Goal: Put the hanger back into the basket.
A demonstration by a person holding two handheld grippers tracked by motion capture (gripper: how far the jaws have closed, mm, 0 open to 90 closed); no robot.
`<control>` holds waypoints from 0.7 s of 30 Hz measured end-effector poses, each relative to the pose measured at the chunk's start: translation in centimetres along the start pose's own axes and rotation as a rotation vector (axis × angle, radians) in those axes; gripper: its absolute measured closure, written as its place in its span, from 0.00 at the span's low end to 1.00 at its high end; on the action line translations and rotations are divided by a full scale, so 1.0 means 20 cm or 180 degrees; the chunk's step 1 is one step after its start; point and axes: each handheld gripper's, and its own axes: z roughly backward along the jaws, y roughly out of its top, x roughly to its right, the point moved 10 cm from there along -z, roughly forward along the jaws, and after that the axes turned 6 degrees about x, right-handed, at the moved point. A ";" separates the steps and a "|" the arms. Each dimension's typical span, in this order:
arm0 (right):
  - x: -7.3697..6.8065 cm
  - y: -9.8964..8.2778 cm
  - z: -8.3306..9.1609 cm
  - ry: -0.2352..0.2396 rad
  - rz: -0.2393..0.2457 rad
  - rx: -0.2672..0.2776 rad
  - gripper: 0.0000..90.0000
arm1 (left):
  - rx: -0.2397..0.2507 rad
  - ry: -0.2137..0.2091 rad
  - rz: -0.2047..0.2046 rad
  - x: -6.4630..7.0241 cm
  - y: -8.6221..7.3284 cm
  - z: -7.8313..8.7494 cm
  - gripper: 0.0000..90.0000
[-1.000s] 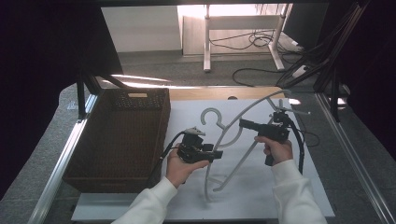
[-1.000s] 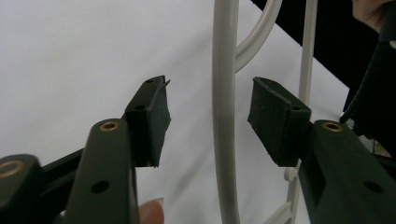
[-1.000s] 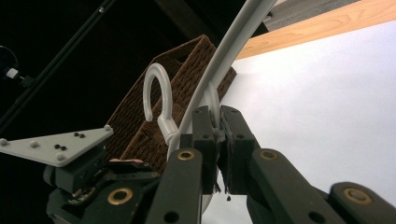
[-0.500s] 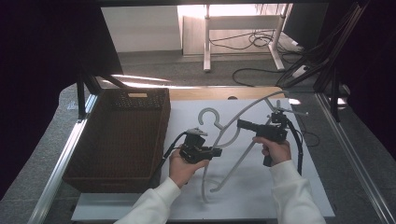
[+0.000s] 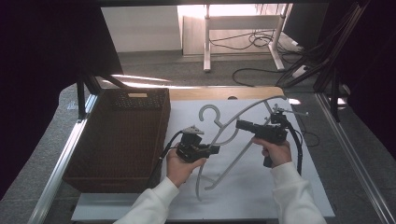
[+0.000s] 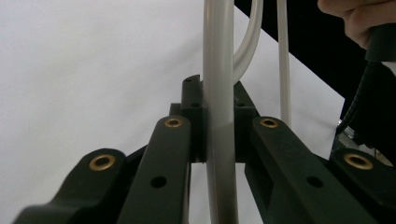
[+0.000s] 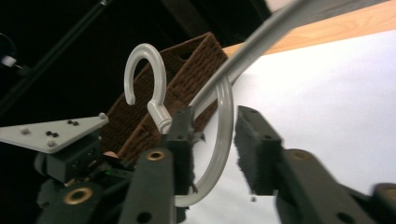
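Above the white surface (image 5: pixel 280 196), we hold a pale plastic hanger (image 5: pixel 233 161) between two tools: the left hand-held gripper (image 5: pixel 212 150) is clamped on one of its arms, the rod pinched tight between the jaws, while the right hand-held gripper (image 5: pixel 239 124) stands with jaws apart around the curved neck below the hook (image 7: pixel 144 74). A dark wicker basket (image 5: pixel 116 140) sits just beside, to the left. We judge the next step is closing on the neck; to do it well, centre the rod between the pads first and keep the left grip steady.
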 end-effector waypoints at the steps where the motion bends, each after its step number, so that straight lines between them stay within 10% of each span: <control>1: 0.00 0.01 0.01 -0.0036 0.0061 0.0018 0.64 | 0.0000 0.0000 0.0000 0.00 0.00 0.00 0.91; 12: -0.07 0.00 0.24 -0.0170 0.0506 0.0116 0.51 | 0.0083 0.0036 0.0008 -0.02 0.03 0.08 0.91; 21: 0.11 -0.14 0.36 -0.0376 0.0513 -0.0052 0.47 | 0.0106 0.0062 0.0036 -0.05 0.04 0.14 0.91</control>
